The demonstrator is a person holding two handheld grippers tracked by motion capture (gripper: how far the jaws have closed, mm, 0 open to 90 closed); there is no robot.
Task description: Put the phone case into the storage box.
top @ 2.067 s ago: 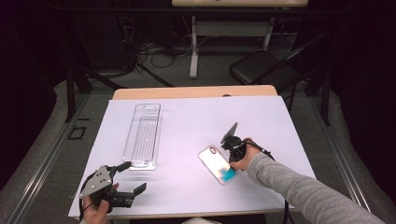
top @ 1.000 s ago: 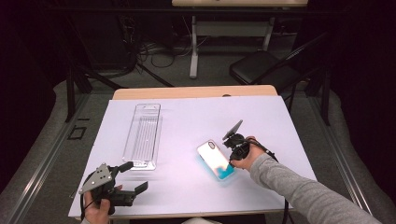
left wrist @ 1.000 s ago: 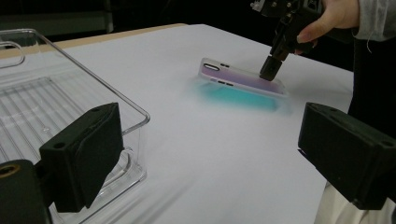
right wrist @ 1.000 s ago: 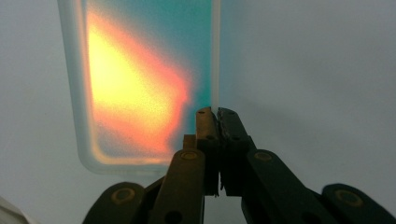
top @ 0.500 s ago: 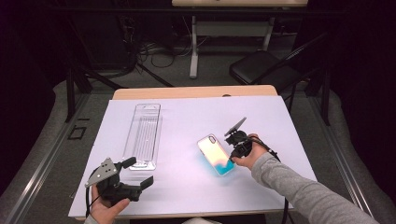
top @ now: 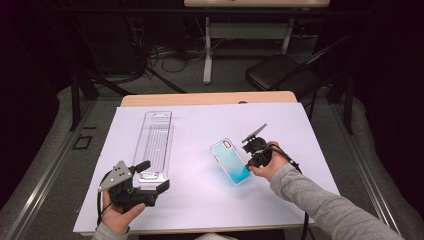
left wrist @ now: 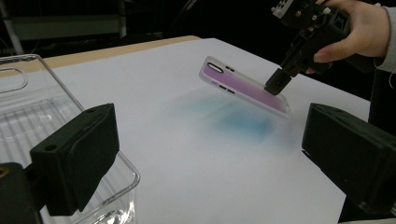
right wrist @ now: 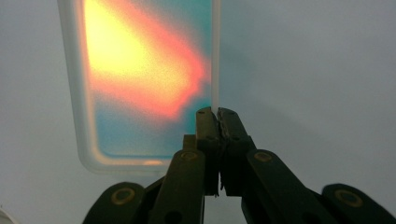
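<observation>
White paper covers the table (top: 210,205), with dark floor and a folding chair beyond. Nearest the person, the left gripper (top: 145,184) hangs low at the near left, jaws wide with nothing between them; they have just eased slightly narrower. It sits just at the near end of the clear tray (top: 154,145), which lies lengthwise on the paper. Farther right, the right gripper (top: 251,159) pinches the phone case (top: 230,161) by its long edge, jaws clamped thin on the rim, the case tilted and lifted off the paper. To do this well, I judge the case should be carried level and slow toward the tray, since an edge pinch may let it swing, with the left gripper ready to steady the tray.
</observation>
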